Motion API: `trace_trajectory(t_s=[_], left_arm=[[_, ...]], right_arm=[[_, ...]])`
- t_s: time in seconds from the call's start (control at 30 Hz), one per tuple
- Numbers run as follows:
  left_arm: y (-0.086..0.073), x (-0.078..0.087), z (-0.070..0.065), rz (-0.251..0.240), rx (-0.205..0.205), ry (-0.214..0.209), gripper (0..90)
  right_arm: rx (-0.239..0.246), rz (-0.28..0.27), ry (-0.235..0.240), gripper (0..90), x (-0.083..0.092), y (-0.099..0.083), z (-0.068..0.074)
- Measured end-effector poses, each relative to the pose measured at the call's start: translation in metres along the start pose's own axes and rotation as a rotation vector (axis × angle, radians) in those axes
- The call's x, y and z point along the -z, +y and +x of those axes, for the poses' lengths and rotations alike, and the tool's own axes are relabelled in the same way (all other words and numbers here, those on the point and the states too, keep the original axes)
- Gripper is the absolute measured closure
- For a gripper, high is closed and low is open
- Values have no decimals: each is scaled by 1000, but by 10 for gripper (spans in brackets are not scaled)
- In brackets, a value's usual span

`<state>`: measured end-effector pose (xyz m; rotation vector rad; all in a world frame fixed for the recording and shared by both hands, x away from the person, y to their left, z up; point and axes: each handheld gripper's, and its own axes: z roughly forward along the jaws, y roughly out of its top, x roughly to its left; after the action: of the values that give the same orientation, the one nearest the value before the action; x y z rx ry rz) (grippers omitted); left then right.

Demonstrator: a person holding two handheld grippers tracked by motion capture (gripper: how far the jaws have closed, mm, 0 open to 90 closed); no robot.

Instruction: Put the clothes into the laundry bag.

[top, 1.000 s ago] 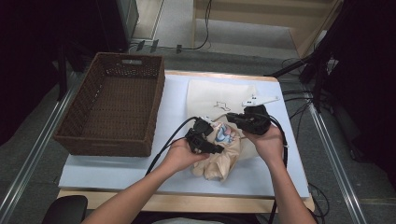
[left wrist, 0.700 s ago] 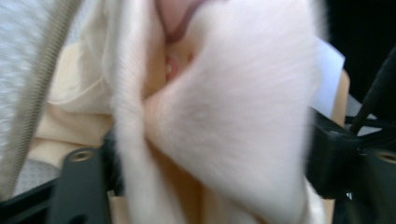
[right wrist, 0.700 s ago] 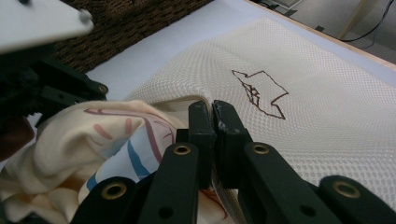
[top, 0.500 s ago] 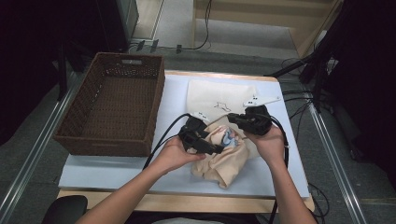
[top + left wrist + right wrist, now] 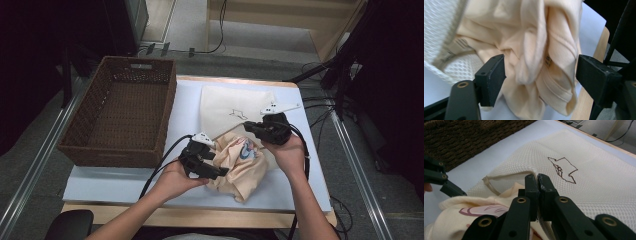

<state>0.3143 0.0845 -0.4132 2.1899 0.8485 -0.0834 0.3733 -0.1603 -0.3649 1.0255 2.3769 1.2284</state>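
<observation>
Left hand-held gripper (image 5: 540, 75): jaws just opened, cream garment (image 5: 243, 165) bunched loose between them, ungripped. Right hand-held gripper (image 5: 537, 182) clamped on mesh bag (image 5: 584, 182) rim. Garment half-inside bag; likely regrasp, push deeper.

Brown wicker basket (image 5: 117, 120) sits on the left part of the table (image 5: 200, 217), on a white sheet (image 5: 187, 107) covering the tabletop. Black cables (image 5: 220, 30) lie on the grey floor beyond the far edge.
</observation>
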Motion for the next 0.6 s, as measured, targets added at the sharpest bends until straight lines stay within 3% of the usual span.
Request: trace_trajectory(t_s=[0.13, 0.3, 0.5, 0.6], left_arm=[[-1, -14, -2, 22, -12, 25, 347], [2, -28, 3, 15, 16, 28, 558], [8, -31, 9, -1, 27, 27, 746], [14, -30, 11, -12, 32, 38, 780]], right_arm=[[1, -1, 3, 886, 0, 0, 1], [4, -3, 6, 887, 1, 0, 2], [2, -5, 10, 887, 3, 0, 3], [1, -6, 12, 886, 4, 0, 4]])
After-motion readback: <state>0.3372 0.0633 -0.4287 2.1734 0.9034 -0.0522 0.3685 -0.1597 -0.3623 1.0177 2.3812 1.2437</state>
